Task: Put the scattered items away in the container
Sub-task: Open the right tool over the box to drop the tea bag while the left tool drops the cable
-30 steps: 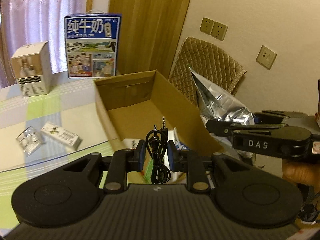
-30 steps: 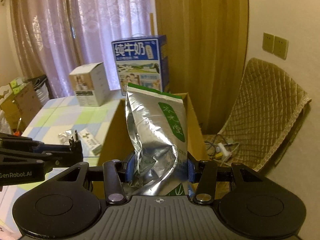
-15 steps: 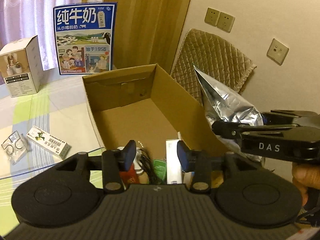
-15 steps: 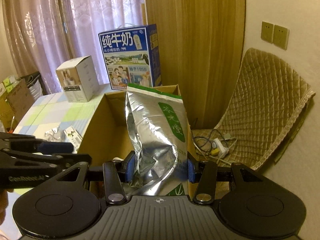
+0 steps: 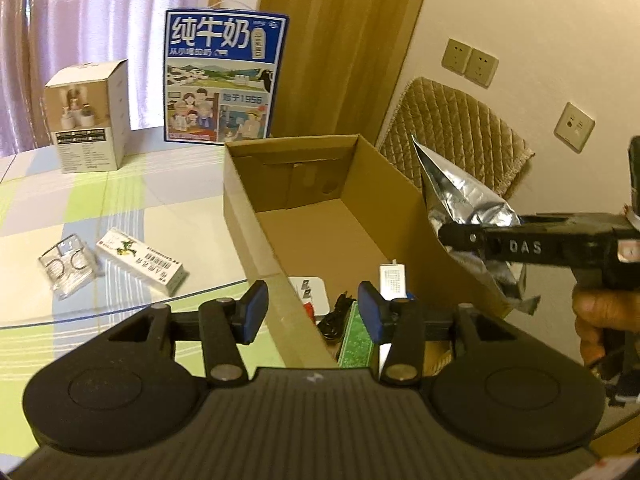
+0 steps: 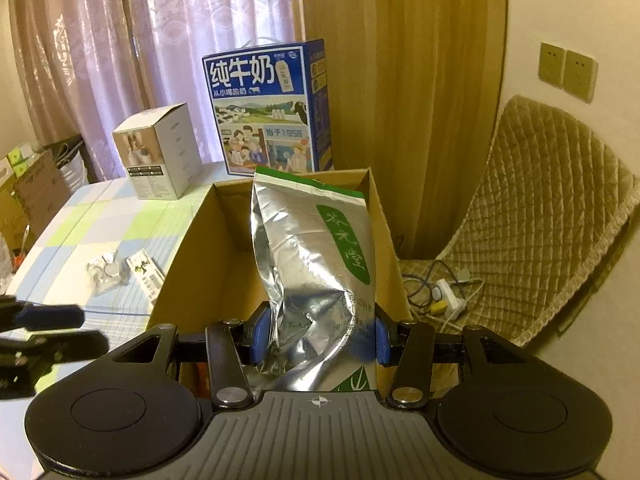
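Observation:
The open cardboard box [image 5: 248,216] stands on the table's right edge. My left gripper [image 5: 313,312] hangs over its near left corner with its jaws opening; nothing is pressed between the blue pads, only the box's wall edge shows in the gap. The black audio cable [image 5: 335,319] lies coiled on the box's floor beside a green packet [image 5: 356,334] and a small white carton [image 5: 394,280]. My right gripper [image 6: 318,340] is shut on a silver foil pouch [image 6: 312,264] with a green label, held upright over the box's right wall [image 6: 384,232]. The pouch [image 5: 464,200] also shows in the left wrist view.
On the checked tablecloth left of the box lie a white-and-green carton [image 5: 140,262] and a clear plastic packet [image 5: 66,266]. A blue milk case [image 5: 224,80] and a white cube box [image 5: 88,120] stand behind. A quilted chair [image 6: 540,208] with a power strip [image 6: 448,300] sits to the right.
The left gripper opened and let go of the black cable, which now lies inside the box; that gripper then shifted left over the box's corner. The right gripper carried the pouch closer over the box.

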Motion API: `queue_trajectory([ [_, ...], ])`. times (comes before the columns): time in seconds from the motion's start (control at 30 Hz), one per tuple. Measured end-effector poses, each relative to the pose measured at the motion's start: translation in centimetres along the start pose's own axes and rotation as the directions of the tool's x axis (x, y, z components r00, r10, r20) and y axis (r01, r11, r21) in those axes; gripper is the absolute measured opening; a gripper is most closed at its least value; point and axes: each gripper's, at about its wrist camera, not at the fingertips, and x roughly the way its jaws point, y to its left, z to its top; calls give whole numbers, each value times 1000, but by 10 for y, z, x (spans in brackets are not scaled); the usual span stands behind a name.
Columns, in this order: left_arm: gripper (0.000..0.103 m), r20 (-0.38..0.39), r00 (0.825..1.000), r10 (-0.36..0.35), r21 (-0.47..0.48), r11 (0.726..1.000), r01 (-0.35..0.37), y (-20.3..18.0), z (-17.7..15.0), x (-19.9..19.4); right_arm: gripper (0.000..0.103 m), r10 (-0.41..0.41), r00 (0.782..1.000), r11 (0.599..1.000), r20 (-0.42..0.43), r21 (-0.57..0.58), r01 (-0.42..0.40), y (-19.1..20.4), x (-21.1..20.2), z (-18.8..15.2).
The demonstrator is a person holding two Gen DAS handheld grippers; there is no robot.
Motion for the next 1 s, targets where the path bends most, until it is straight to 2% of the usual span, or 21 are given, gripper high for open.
queue_trajectory([
  [0.27, 48, 4, 1000, 13, -22, 1000, -13, 13, -3, -5, 48, 10, 1000, 1000, -11, -14, -10, 13, 29, 20],
  [0.33, 50, 4, 1000, 20, -24, 1000, -19, 15, -3, -5, 63, 15, 1000, 1000, -7, -11, -15, 16, 34, 22],
  [0.4, 51, 3, 1000, 21, -27, 999, -21, 18, -4, -6, 68, 6, 1000, 1000, 14, -13, -6, 19, 34, 23],
  [0.63, 52, 1, 999, 40, -41, 998, -40, 29, -8, -9, 81, 5, 1000, 1000, 31, -1, -5, 19, 21, 15],
  [1.0, 60, 15, 998, 59, -66, 996, -58, 37, -23, -40, 91, 28, 999, 1000, 39, 6, -29, 39, -28, -9],
])
